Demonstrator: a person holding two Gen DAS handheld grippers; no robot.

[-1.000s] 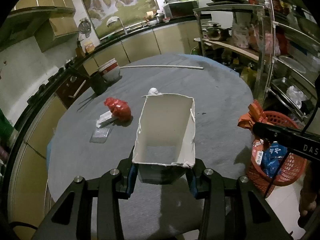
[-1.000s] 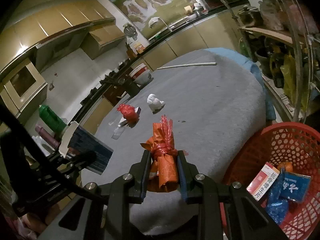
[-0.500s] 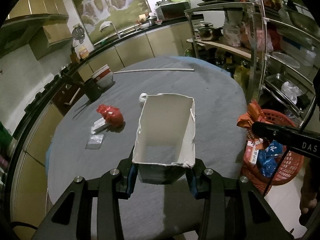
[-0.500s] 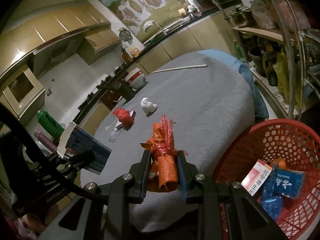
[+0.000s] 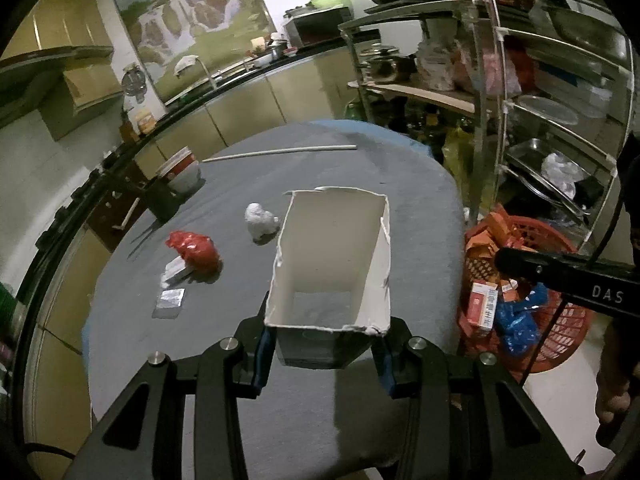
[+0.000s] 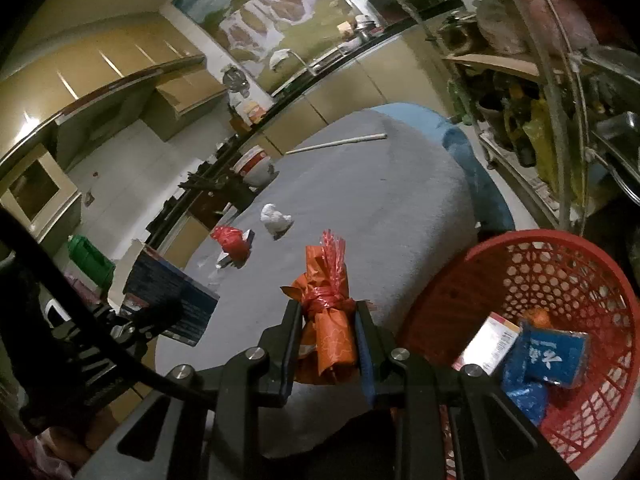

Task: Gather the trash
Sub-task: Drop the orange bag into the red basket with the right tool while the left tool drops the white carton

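My left gripper [image 5: 326,350] is shut on an open white carton [image 5: 332,256] and holds it above the near part of the grey table [image 5: 400,184]. My right gripper [image 6: 329,334] is shut on an orange tied wrapper [image 6: 330,300] near the table's right edge, beside the red basket [image 6: 568,276]. The basket [image 5: 560,344] stands on the floor right of the table and holds boxes and blue packets. On the table lie a red bag [image 5: 194,252], a white crumpled wad [image 5: 260,220] and a small clear packet [image 5: 170,302].
A metal shelf rack [image 5: 540,80] with pots stands right of the table. A white stick [image 5: 280,152] and a bowl [image 5: 180,172] lie at the far side. Kitchen counters run behind. The left gripper with its carton shows in the right wrist view [image 6: 168,300].
Both grippers have risen and pulled back from the table, each keeping its hold. The right one has shifted toward the red basket.
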